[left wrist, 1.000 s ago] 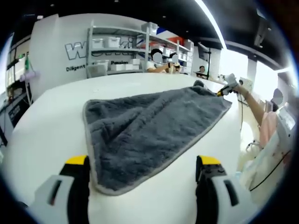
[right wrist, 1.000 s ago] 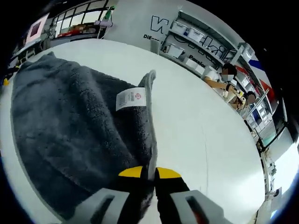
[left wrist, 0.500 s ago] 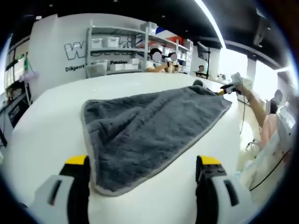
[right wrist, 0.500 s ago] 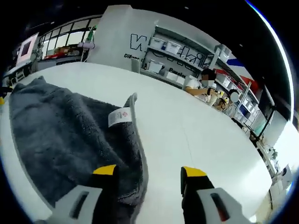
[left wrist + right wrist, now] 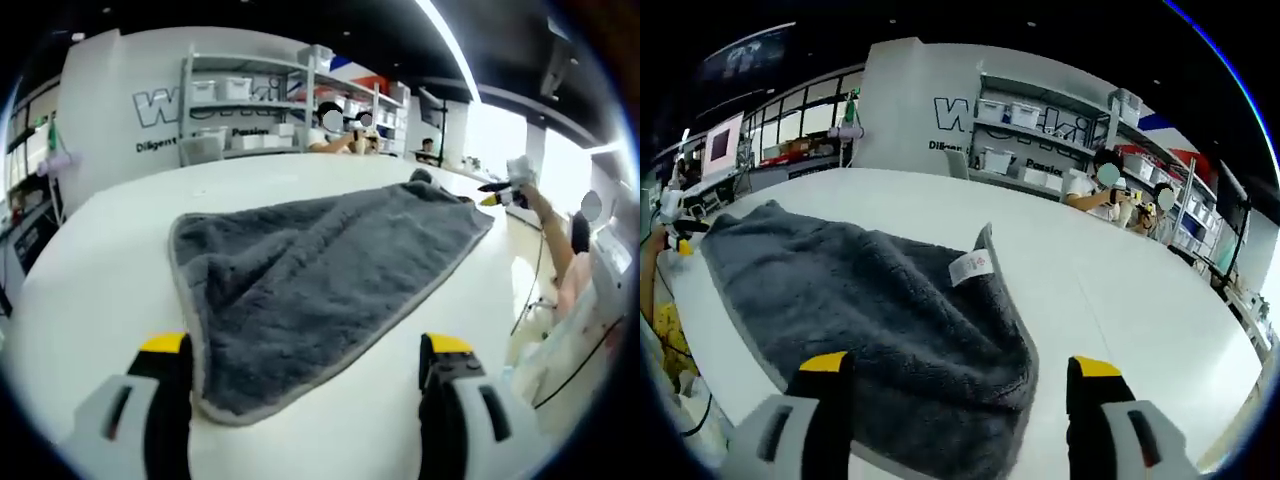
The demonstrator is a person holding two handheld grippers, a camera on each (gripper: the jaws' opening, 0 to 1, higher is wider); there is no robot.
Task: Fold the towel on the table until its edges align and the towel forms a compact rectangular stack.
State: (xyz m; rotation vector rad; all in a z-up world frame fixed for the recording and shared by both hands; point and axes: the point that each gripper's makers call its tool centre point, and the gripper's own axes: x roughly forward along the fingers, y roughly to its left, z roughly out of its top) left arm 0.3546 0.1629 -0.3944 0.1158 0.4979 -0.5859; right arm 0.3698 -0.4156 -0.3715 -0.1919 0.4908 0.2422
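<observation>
A dark grey towel (image 5: 320, 265) with a paler hem lies spread on the white table (image 5: 110, 260), one corner pointing toward my left gripper (image 5: 305, 345). That gripper is open, low over the towel's near corner, with nothing between its jaws. In the right gripper view the towel (image 5: 860, 310) lies rumpled, a corner with a white label (image 5: 970, 267) turned up. My right gripper (image 5: 960, 366) is open above the towel's near edge and holds nothing. The right gripper (image 5: 505, 190) also appears past the towel's far corner, held in a hand. The left gripper (image 5: 675, 225) appears at the towel's far end.
Shelves with white bins (image 5: 225, 100) stand against a white lettered wall behind the table. People sit at the back (image 5: 1110, 195). Bare white table (image 5: 1120, 290) stretches to the right of the towel. A cable (image 5: 530, 290) hangs off the table's right edge.
My right gripper let go of the towel's hem, opened and drew back, so the labelled corner now lies on the towel. The left gripper stayed open over the near corner.
</observation>
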